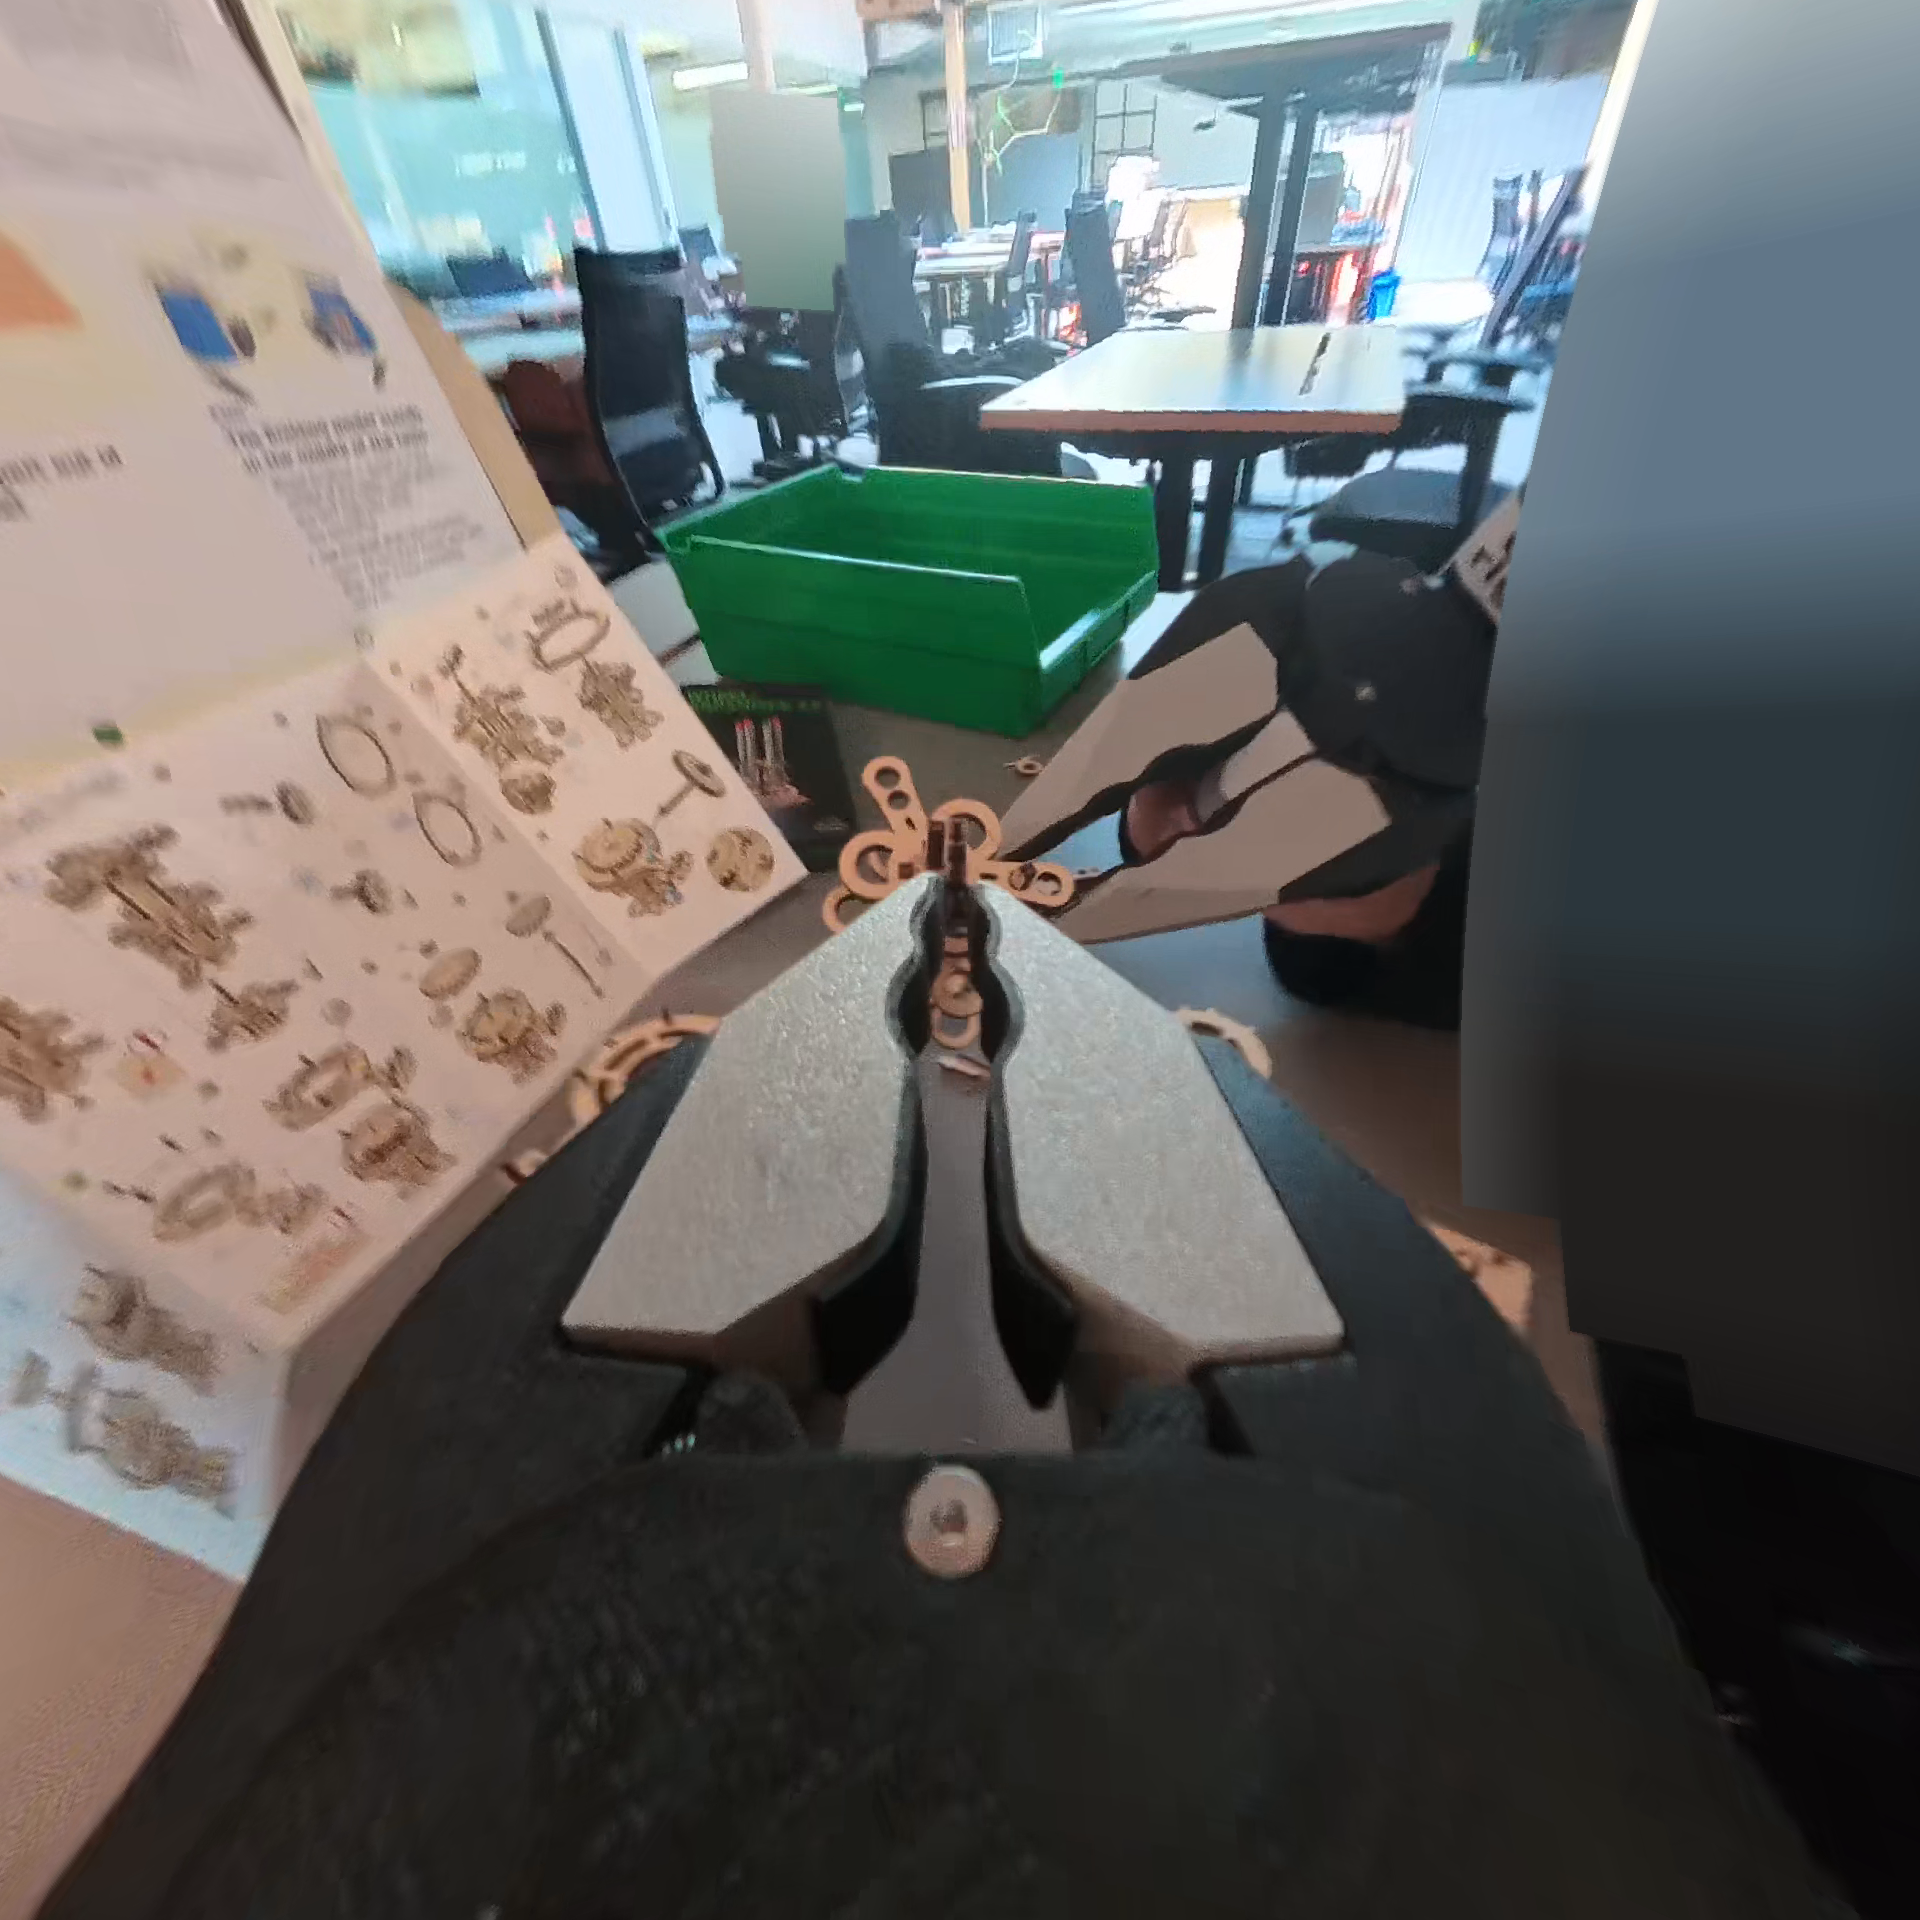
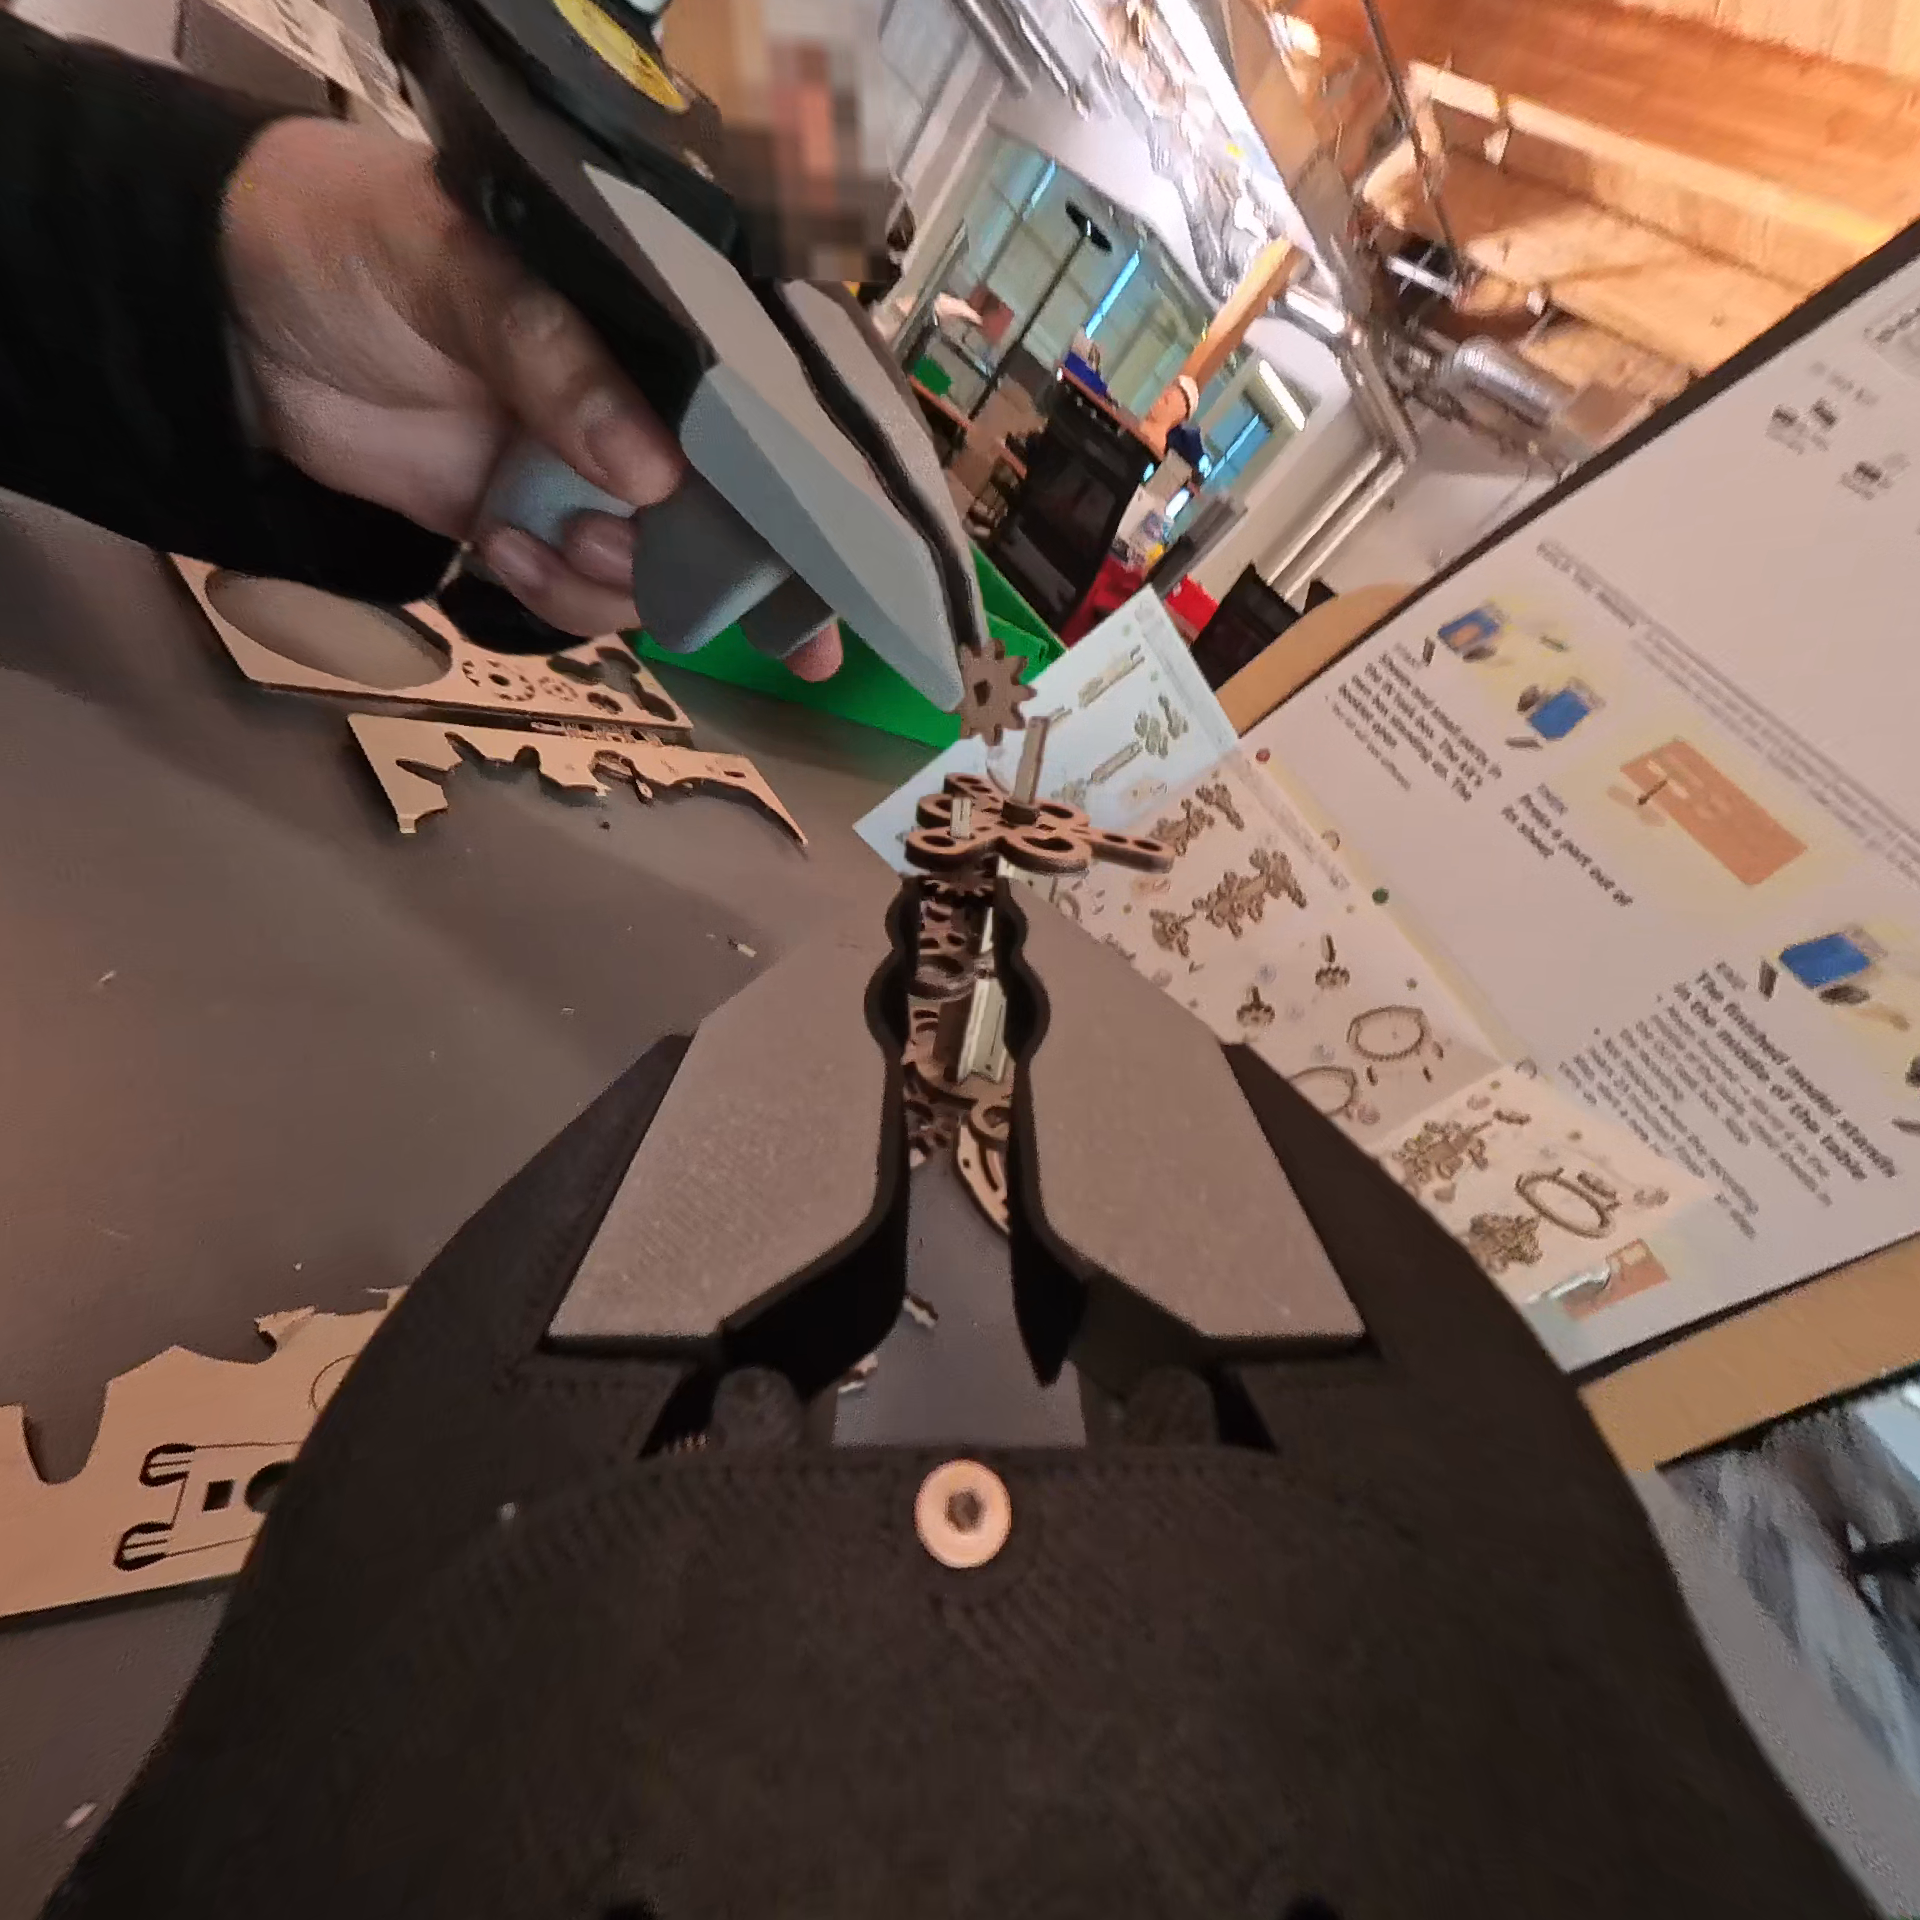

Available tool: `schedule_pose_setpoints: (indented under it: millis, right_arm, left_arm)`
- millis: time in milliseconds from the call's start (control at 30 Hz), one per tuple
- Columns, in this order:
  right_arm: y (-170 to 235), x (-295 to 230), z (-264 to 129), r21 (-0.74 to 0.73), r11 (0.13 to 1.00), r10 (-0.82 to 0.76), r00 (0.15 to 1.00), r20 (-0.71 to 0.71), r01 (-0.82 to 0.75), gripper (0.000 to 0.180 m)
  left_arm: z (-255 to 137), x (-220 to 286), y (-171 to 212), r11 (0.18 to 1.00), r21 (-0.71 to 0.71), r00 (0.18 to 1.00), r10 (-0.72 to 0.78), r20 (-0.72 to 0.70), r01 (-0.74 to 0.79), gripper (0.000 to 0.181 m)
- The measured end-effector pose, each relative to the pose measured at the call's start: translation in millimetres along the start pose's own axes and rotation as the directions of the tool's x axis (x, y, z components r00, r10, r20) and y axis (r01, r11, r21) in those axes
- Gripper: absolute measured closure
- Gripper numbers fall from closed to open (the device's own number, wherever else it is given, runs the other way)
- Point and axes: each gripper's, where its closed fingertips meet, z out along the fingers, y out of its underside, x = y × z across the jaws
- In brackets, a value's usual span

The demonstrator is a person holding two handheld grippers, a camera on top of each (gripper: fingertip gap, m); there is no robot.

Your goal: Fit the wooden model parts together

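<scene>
Because the small gear [image 2: 995, 694] has to drop onto the thin shaft [image 2: 1029, 767] standing up from the wooden assembly [image 2: 1039, 840], you hold the two pieces one above the other. The gear sits just above the shaft's tip and a touch to one side, and as far as the right wrist view shows they are not yet touching.

Your right gripper [image 2: 956, 914] does the steadying. Its jaws are nearly closed, clenched on the stacked lower body of the assembly, which runs back through the gap between them. The looped plate and shaft stick out just beyond the jaw tips, where they can be reached.

Your left gripper [image 1: 954, 885] brings the part in. Its jaws are pinched almost together on the gear's rim at their very tips, so the toothed disc hangs clear beyond them, probably to leave its centre hole free for the shaft. In the left wrist view the assembly lies directly ahead of those tips.

The instruction sheet [image 1: 312, 831] leans up left of the left jaws, where you can read it. A green bin [image 1: 914, 592] sits farther ahead on the desk [image 2: 312, 935]. Spent wooden sheets [image 2: 457, 665] lie left of the right jaws.

Line up the hole and shaft closely, because a tilted gear would likely bind.
</scene>
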Motion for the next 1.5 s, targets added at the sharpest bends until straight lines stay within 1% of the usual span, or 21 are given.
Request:
schedule_pose_setpoints:
  millis: [133, 233, 467, 633, 767, 1100, 1500]
  right_arm:
    - [7, 5, 2, -0.045, 0.998, 0.043, 0.999, -0.021, -0.044, 0.170]
    - [13, 8, 3, -0.080, 0.994, 0.070, 0.997, -0.031, -0.072, 0.170]
    - [12, 7, 2, -0.075, 0.989, 0.125, 0.992, -0.009, -0.125, 0.170]
    - [11, 10, 1, -0.074, 0.989, 0.125, 0.992, -0.023, -0.126, 0.170]
    - [10, 10, 1, -0.070, 0.991, 0.113, 0.993, -0.029, -0.115, 0.170]
    - [9, 9, 1, -0.059, 0.988, 0.142, 0.990, -0.010, -0.142, 0.170]
    - [5, 8, -2, -0.011, 0.957, 0.290, 0.954, 0.070, -0.290, 0.170]
  left_arm:
    - [0, -1, -4, 0.974, 0.005, 0.971, -0.226, -0.079, 0.228, 0.181]
    - [-1, -3, -4, 0.945, 0.012, 0.939, -0.323, -0.119, 0.326, 0.181]
    - [3, -4, -2, 0.919, 0.026, 0.912, -0.385, -0.142, 0.393, 0.181]
    - [5, -5, -3, 0.900, 0.025, 0.891, -0.425, -0.161, 0.434, 0.181]
    - [6, -4, -3, 0.910, 0.031, 0.903, -0.404, -0.148, 0.412, 0.181]
    - [11, -1, -1, 0.966, 0.013, 0.963, -0.257, -0.081, 0.259, 0.181]
    - [15, 1, -3, 0.989, 0.010, 0.988, -0.145, -0.056, 0.145, 0.181]
